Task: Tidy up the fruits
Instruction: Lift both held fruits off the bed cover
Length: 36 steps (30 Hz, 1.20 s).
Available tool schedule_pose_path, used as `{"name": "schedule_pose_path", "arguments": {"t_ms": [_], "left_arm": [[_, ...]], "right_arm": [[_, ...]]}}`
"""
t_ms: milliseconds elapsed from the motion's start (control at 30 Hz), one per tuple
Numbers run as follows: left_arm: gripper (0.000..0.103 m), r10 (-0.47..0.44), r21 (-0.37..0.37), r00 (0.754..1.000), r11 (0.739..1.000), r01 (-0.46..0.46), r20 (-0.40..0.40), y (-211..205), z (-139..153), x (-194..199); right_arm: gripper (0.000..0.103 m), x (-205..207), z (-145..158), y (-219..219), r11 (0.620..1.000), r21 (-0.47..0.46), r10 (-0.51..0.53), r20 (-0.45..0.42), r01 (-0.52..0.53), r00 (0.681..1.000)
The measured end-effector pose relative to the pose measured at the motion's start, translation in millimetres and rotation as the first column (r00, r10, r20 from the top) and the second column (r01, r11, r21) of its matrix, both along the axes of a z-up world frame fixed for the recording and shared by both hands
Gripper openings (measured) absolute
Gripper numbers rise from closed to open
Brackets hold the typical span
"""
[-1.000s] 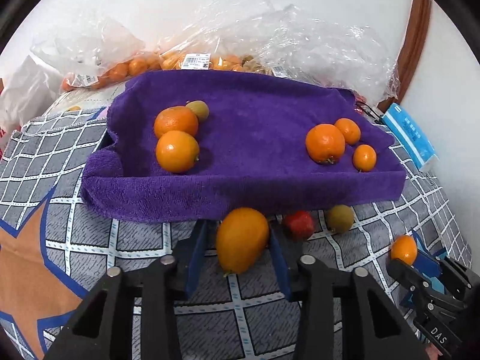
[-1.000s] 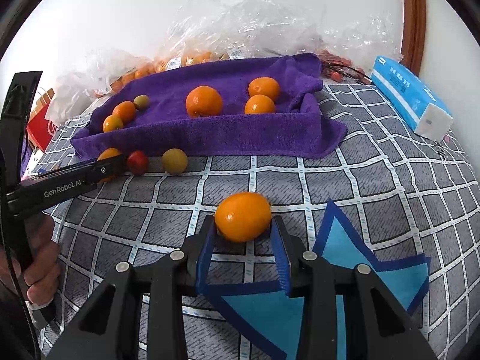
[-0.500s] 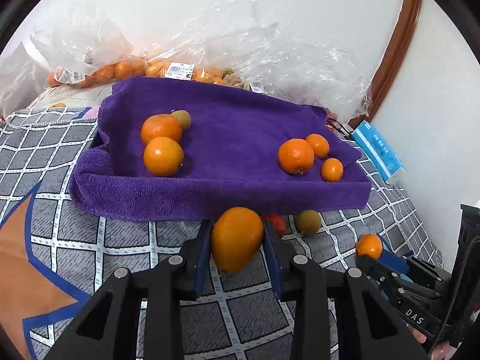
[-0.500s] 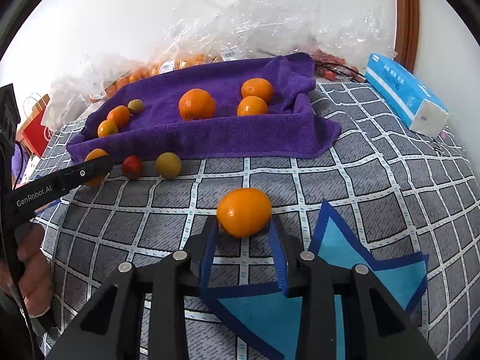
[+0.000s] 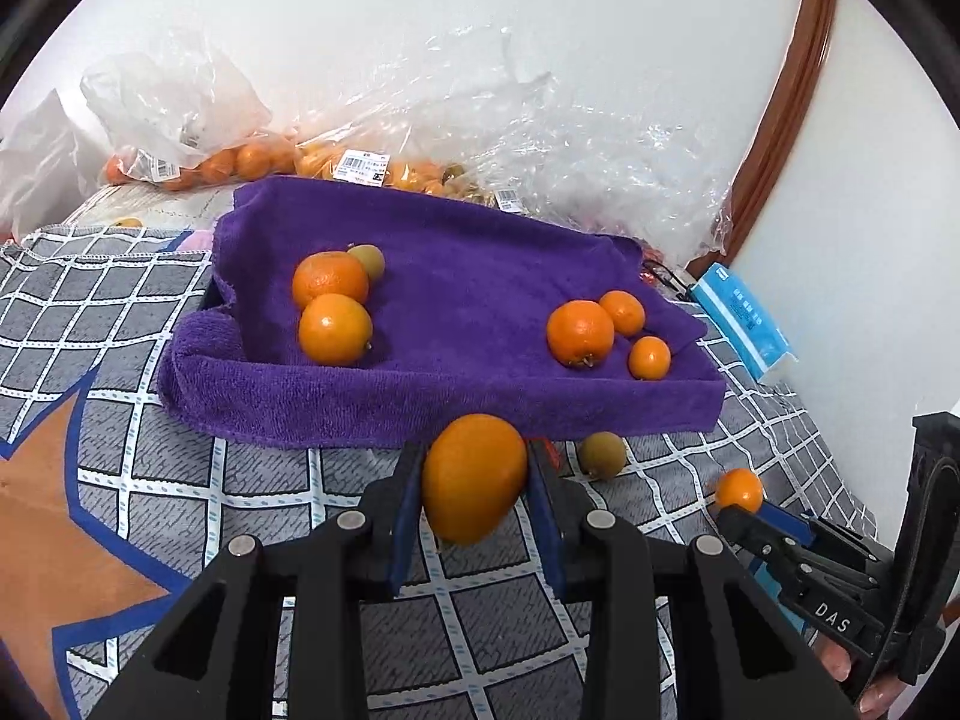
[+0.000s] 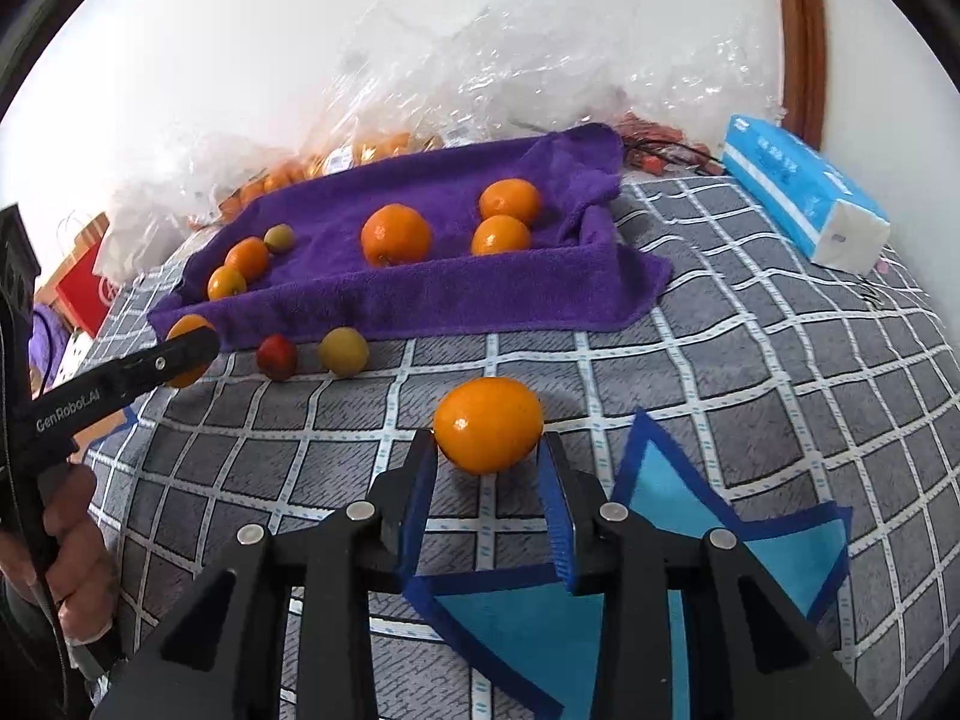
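My left gripper [image 5: 477, 450] is shut on an oval orange fruit [image 5: 474, 477], held just above the checked cloth in front of the purple towel tray [image 5: 450, 408]. The towel holds two oranges [image 5: 333, 327] and a small green fruit [image 5: 367, 259] at its left, and three oranges [image 5: 579, 331] at its right. In the right wrist view my right gripper [image 6: 485, 441] is shut on a round orange [image 6: 487, 425] low over the cloth. A red fruit [image 6: 277, 357] and a yellow-green fruit [image 6: 343, 351] lie before the towel [image 6: 420, 300]. The left gripper [image 6: 180, 354] shows at the left there.
Clear plastic bags of oranges [image 5: 252, 159] pile against the wall behind the towel. A blue tissue pack [image 6: 804, 204] lies at the right, near a brown wooden frame [image 6: 801, 30]. A person's hand [image 6: 66, 534] holds the left gripper's handle. The checked cloth [image 6: 750, 360] is bare to the right.
Both grippers' jaws have closed slightly on their oranges. The left gripper has risen a little and tilted, carrying its orange; the right gripper has hardly moved.
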<state>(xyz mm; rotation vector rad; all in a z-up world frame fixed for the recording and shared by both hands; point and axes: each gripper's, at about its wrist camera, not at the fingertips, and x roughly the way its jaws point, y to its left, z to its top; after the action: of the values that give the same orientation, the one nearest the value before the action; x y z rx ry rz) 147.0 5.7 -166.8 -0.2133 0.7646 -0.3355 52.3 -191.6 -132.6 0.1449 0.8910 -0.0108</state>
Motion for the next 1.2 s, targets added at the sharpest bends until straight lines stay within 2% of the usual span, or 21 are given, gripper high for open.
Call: {"name": "schedule_pose_path", "arguments": {"t_ms": [200, 367, 400, 467, 500, 667, 733, 800, 900, 933, 1000, 1200], "left_arm": [[0.032, 0.055, -0.024, 0.997, 0.998, -0.056, -0.051, 12.5, 2.0, -3.6], [0.032, 0.072, -0.021, 0.997, 0.997, -0.073, -0.022, 20.6, 22.3, -15.0], [0.032, 0.07, -0.023, 0.997, 0.997, -0.071, -0.023, 21.7, 26.5, -16.7], [0.032, 0.059, -0.035, 0.998, 0.998, -0.06, -0.022, 23.6, 32.3, -19.1], [0.032, 0.055, -0.038, 0.998, 0.998, -0.056, -0.027, 24.0, 33.7, -19.7], [0.032, 0.04, -0.047, 0.998, 0.998, -0.042, -0.051, 24.7, 33.6, -19.1], [0.032, 0.035, -0.043, 0.998, 0.998, -0.037, -0.049, 24.7, 34.3, -19.9], [0.032, 0.039, -0.035, 0.998, 0.999, -0.041, -0.046, 25.6, 35.3, -20.1], [0.032, 0.041, -0.045, 0.997, 0.998, -0.044, -0.059, 27.6, 34.2, -18.0], [0.032, 0.042, -0.049, 0.997, 0.998, -0.045, -0.064, 28.2, 34.0, -17.0], [0.032, 0.039, -0.052, 0.997, 0.998, -0.043, -0.068, 28.5, 35.0, -15.2], [0.032, 0.036, -0.043, 0.998, 0.998, -0.039, -0.055, 25.2, 48.2, -14.0]], "right_arm": [[0.034, -2.3, 6.2, 3.9, 0.999, -0.034, -0.009, -0.006, 0.009, 1.0], [0.033, -3.4, 19.1, 11.9, 0.999, -0.034, 0.014, 0.01, -0.013, 1.0], [0.031, -3.4, 21.4, 14.4, 0.999, -0.035, 0.021, 0.013, -0.021, 1.0], [0.018, -0.9, 24.4, 19.9, 0.999, -0.036, 0.04, 0.006, -0.039, 0.999], [0.017, 0.7, 24.4, 22.5, 0.998, -0.041, 0.042, -0.006, -0.043, 0.999], [0.021, 6.7, 17.0, 24.9, 0.996, -0.074, 0.042, -0.031, -0.044, 0.999], [0.038, 10.4, 12.7, 21.8, 0.998, -0.032, 0.057, -0.06, -0.059, 0.997], [0.045, 11.5, 7.0, 20.1, 0.998, -0.004, 0.067, -0.079, -0.068, 0.995], [0.043, 12.2, -4.8, 22.7, 0.998, -0.002, 0.067, -0.117, -0.068, 0.991], [0.037, 12.5, -7.4, 24.4, 0.998, -0.01, 0.067, -0.126, -0.069, 0.99], [0.032, 9.7, -4.7, 28.0, 0.997, -0.044, 0.06, -0.097, -0.065, 0.994], [0.032, 9.5, 15.0, 30.5, 0.995, -0.068, 0.07, -0.051, -0.073, 0.996]]}}
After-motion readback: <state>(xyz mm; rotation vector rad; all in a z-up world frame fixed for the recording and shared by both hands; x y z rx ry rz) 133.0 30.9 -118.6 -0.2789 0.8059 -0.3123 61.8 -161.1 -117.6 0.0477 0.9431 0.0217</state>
